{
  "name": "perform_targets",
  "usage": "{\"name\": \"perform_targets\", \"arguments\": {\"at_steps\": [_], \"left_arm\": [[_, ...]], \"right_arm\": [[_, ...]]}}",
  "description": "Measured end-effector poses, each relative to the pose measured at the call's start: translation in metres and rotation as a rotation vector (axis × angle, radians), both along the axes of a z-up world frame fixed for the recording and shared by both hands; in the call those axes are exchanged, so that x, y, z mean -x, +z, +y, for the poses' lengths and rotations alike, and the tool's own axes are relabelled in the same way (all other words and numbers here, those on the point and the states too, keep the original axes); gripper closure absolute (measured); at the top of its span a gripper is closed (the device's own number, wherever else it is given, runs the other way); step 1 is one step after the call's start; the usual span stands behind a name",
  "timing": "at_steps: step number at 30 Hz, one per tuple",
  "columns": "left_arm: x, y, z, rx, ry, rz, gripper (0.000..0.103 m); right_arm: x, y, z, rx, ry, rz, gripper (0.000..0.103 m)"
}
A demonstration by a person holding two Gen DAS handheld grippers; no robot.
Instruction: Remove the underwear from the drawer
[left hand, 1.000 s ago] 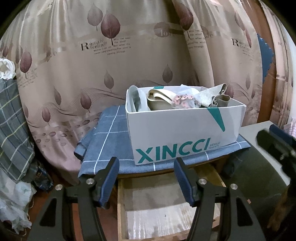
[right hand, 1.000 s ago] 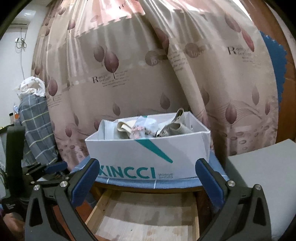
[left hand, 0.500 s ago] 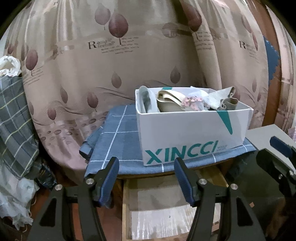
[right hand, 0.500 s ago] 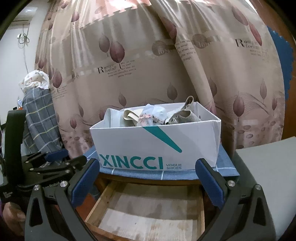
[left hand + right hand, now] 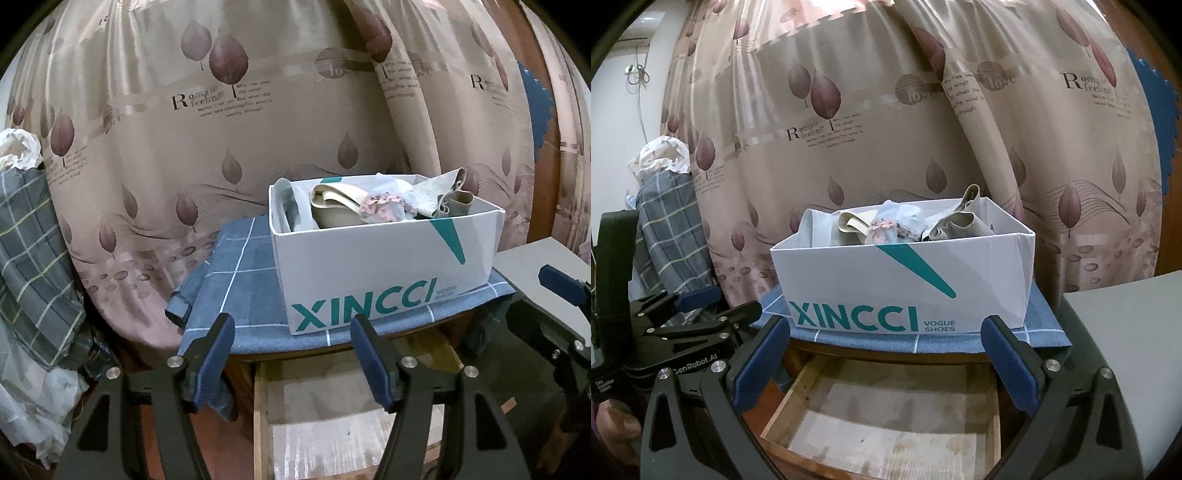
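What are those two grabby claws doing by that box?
A person holds both grippers open, gripping nothing. The left gripper and right gripper hover over an open wooden drawer that looks bare inside. Just above, a white shoebox holding underwear sits on a blue cloth.

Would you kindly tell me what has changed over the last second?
Both tongs, left and right, shifted slightly, so the shoe box appears further right in the left wrist view and larger in the right. Nothing was grasped or released. Both remain open and empty; the box, blue cloth and open drawer stayed put.
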State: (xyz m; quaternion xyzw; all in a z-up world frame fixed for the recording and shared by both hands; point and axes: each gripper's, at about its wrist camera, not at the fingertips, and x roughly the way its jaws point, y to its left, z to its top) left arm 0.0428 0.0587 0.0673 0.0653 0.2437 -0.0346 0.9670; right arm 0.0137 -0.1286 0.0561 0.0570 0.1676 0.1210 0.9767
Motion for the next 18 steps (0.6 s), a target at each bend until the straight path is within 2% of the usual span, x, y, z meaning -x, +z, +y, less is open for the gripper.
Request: {"name": "perform_targets", "arguments": {"at_steps": [5, 9, 13, 18], "left_arm": [[0.003, 0.005, 0.005, 0.028, 0.010, -0.017, 0.036], [0.004, 0.011, 0.007, 0.010, 0.043, -0.018, 0.035], [0.010, 0.016, 0.004, -0.012, 0.039, -0.056, 0.024], [0.012, 0.020, 0.002, -0.001, 0.007, -0.051, 0.023]], "right_arm": [[0.000, 0.000, 0.000, -0.002, -0.001, 0.000, 0.000], [0.000, 0.000, 0.000, 0.001, 0.000, 0.001, 0.000], [0.000, 0.000, 0.000, 0.004, 0.001, 0.001, 0.000], [0.000, 0.000, 0.000, 0.003, 0.003, 0.002, 0.000]]}}
